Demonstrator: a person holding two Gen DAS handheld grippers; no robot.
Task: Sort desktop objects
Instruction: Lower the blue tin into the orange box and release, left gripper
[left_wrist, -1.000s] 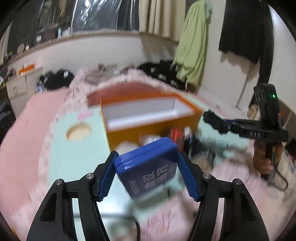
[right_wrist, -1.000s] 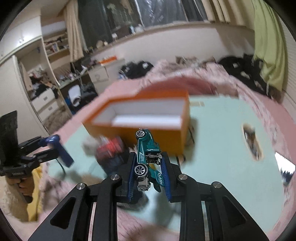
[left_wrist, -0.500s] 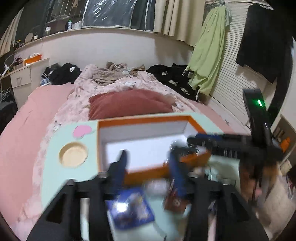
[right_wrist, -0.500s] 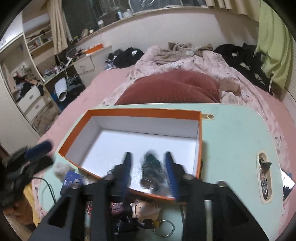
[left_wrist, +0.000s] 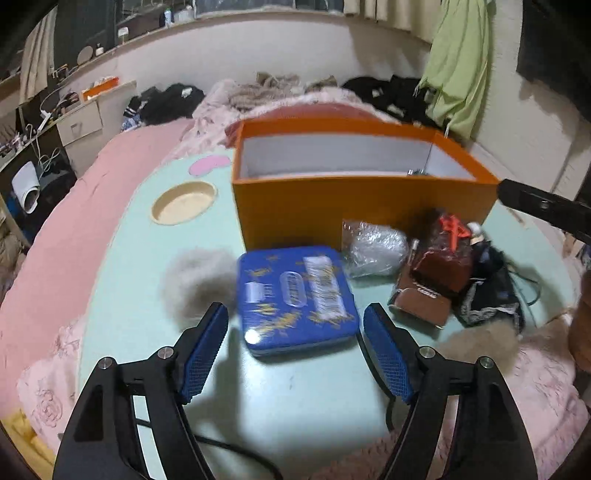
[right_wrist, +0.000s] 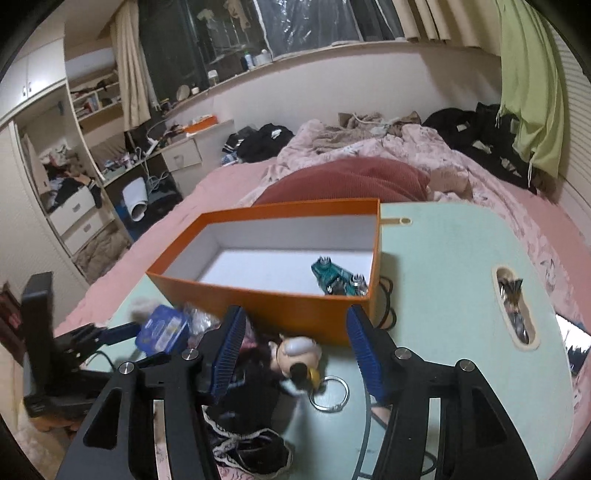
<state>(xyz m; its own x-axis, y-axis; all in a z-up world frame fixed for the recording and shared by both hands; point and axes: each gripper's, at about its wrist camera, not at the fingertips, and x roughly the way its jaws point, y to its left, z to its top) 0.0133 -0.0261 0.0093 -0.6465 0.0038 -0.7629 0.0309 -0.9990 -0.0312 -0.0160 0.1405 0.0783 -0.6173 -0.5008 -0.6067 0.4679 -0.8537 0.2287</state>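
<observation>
Only the car (right_wrist: 338, 281) is lying in the box (right_wrist: 258, 299); both grippers' fingers are standing spread, empty, the tin (left_wrist: 297, 299), doll (right_wrist: 295, 356) and rest waiting on the table (left_wrist: 147, 258)

Dim, warm indoor light is cast from overhead; soft shadows are thrown just beneath the orange box (left_wrist: 364, 206). Motion blur is seen around it, and fisheye bending beyond it toward the dark corners.

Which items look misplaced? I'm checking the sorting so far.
The blue tin lies flat on the table outside the orange box, between the open left tongs. Only the green toy car lies in the box.
</observation>
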